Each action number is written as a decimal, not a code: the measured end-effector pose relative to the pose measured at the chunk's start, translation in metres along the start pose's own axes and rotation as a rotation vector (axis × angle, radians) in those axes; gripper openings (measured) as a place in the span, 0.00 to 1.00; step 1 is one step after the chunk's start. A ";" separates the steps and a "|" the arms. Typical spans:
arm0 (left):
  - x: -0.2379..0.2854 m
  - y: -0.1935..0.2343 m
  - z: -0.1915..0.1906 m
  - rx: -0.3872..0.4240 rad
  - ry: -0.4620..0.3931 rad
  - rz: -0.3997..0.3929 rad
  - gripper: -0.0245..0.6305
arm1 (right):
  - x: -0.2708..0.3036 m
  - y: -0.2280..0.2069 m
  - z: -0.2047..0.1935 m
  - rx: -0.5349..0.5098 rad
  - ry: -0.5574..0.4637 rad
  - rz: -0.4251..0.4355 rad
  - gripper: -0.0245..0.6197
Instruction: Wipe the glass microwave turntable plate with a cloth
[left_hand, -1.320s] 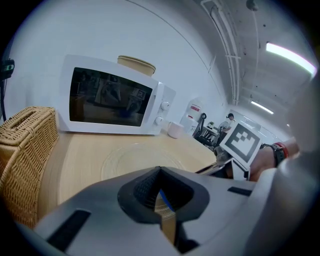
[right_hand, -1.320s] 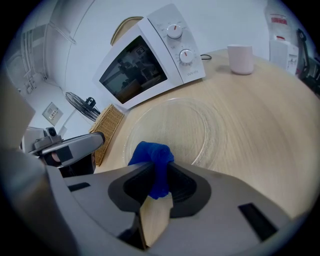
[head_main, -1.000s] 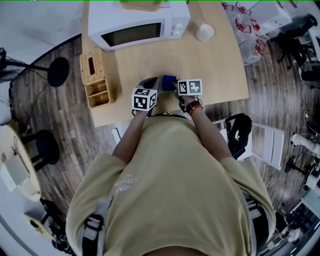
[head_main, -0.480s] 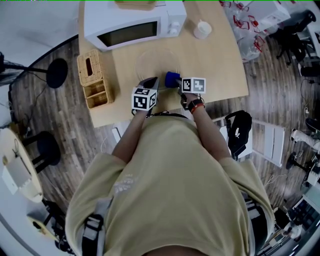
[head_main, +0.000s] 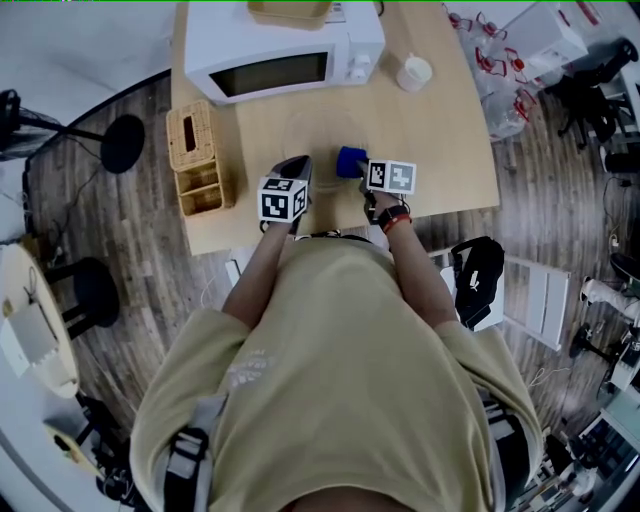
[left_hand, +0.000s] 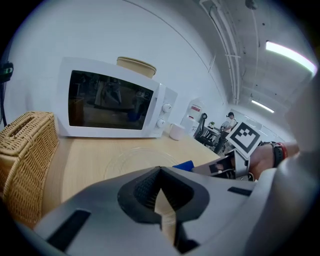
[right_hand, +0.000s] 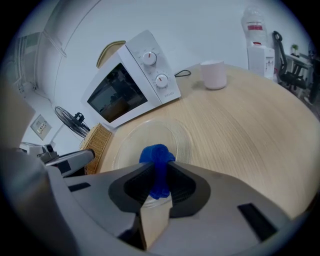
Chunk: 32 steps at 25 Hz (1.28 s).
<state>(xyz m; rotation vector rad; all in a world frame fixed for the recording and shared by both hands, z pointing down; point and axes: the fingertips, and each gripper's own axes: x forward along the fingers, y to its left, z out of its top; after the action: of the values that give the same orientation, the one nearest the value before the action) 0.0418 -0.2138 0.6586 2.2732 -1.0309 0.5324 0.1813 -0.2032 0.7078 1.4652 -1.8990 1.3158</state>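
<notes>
On the pale wooden surface (head_main: 440, 130) by the white microwave (head_main: 280, 50) lies the round glass plate (right_hand: 127, 145), our right hand-held gripper (right_hand: 159, 175) pinches a blue cloth (right_hand: 156, 156) at its near edge, and our left hand-held gripper (left_hand: 159, 195) is pressed together.

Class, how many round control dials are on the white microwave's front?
2. Both sit beside the door of the white microwave: the upper round dial and the lower round dial just below it.
</notes>
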 end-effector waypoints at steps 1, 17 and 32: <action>-0.002 0.003 0.004 -0.001 -0.007 0.006 0.07 | -0.002 0.004 0.008 -0.005 -0.019 0.002 0.18; -0.062 0.047 0.152 0.108 -0.289 0.144 0.07 | -0.075 0.119 0.165 -0.390 -0.448 0.003 0.17; -0.136 0.040 0.265 0.246 -0.547 0.248 0.07 | -0.157 0.199 0.249 -0.553 -0.756 0.027 0.17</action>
<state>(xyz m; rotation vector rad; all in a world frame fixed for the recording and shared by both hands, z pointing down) -0.0428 -0.3333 0.3959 2.5969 -1.6014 0.1293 0.1141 -0.3319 0.3840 1.7404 -2.4510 0.1527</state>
